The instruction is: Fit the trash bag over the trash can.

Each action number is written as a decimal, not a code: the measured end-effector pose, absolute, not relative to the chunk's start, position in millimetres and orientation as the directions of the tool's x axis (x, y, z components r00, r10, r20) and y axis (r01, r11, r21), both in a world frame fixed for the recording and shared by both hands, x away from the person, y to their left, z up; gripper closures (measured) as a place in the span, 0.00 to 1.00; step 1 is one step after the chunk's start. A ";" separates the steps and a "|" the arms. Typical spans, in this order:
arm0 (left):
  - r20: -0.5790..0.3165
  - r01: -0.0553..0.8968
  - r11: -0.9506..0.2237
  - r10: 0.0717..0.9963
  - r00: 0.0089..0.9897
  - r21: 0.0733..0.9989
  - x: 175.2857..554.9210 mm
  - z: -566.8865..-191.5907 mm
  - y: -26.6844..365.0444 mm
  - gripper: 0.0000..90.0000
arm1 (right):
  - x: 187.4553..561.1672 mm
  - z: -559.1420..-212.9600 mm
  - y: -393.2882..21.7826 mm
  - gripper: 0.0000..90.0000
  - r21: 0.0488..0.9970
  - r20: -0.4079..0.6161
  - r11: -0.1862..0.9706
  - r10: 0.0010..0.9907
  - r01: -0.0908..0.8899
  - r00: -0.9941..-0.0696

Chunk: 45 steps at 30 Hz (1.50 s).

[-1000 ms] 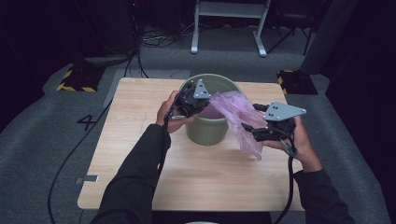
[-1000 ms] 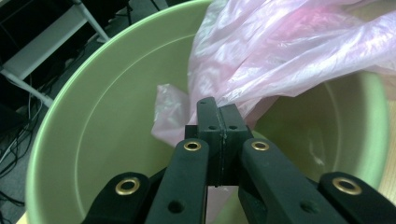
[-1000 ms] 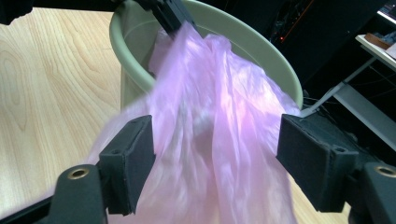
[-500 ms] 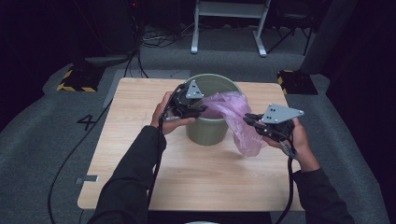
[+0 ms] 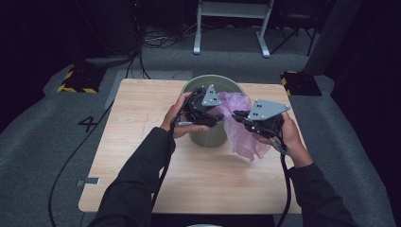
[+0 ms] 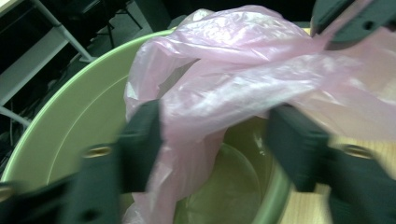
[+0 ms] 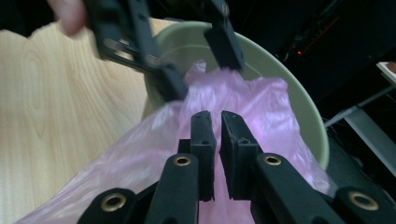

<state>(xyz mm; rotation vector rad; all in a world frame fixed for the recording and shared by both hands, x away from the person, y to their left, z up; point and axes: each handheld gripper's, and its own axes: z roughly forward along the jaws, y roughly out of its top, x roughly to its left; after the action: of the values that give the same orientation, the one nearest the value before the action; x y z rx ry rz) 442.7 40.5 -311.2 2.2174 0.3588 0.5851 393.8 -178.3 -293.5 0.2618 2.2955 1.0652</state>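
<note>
A round green bin point(image 5: 208, 137) stands on the wooden table point(image 5: 142, 142). A thin pink plastic bag point(image 5: 243, 130) lies over its right rim and hangs down outside. My left gripper point(image 5: 217, 118) hovers over the bin's mouth; its jaws have just been opening. In the left gripper view the bag point(image 6: 224, 93) runs loosely between the spread jaws of the left gripper point(image 6: 217, 144). My right gripper point(image 5: 239, 115) has just been closing. In the right gripper view its jaws point(image 7: 218, 126) pinch the bag's film point(image 7: 261, 102), with the bin point(image 7: 299, 102) behind.
The table's left half and front are bare wood. Cables trail from both grippers toward the front edge. Behind the table are grey carpet, two yellow-and-black blocks point(image 5: 78, 80) point(image 5: 298, 82) and a white metal frame point(image 5: 231, 28).
The left gripper's jaws have spread apart and released the bag. The right gripper has moved left toward the bin and closed on the bag, lifting its edge.
</note>
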 end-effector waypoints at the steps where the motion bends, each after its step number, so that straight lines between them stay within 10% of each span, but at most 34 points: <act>1: 0.293 0.062 -0.643 0.429 0.854 0.763 443.5 -311.3 41.0 0.65 | 393.2 -293.9 -177.3 0.92 0.751 -0.425 0.657 0.399 -0.070 -0.812; 8: 0.301 0.081 -0.652 0.453 0.839 0.754 449.7 -314.9 48.4 0.98 | 392.5 -293.3 -182.7 0.83 0.784 -0.394 0.617 0.414 -0.065 -0.820; 17: 0.268 0.146 -0.639 0.504 0.821 0.755 461.3 -323.2 63.1 1.00 | 391.8 -294.7 -203.4 0.40 0.846 -0.333 0.533 0.472 -0.037 -0.816; 24: 0.251 0.182 -0.627 0.536 0.806 0.757 466.2 -329.9 75.5 1.00 | 387.7 -297.8 -226.1 0.31 0.867 -0.314 0.497 0.507 -0.025 -0.803; 30: 0.242 0.210 -0.624 0.559 0.793 0.753 471.4 -332.2 84.4 1.00 | 390.2 -305.6 -236.9 0.43 0.856 -0.301 0.517 0.525 0.017 -0.796; 36: 0.228 0.231 -0.603 0.586 0.778 0.763 474.4 -334.3 89.2 0.99 | 394.2 -310.5 -234.7 0.79 0.842 -0.300 0.539 0.508 0.026 -0.807; 45: 0.176 0.233 -0.540 0.600 0.780 0.809 461.4 -325.0 109.4 0.48 | 398.8 -304.4 -215.0 0.98 0.830 -0.324 0.558 0.493 0.007 -0.808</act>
<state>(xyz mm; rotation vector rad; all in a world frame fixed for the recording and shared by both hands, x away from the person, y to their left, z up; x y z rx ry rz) 461.4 109.4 -325.0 2.1353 0.6178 0.5606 398.8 -215.0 -304.4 0.4007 2.2601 1.2008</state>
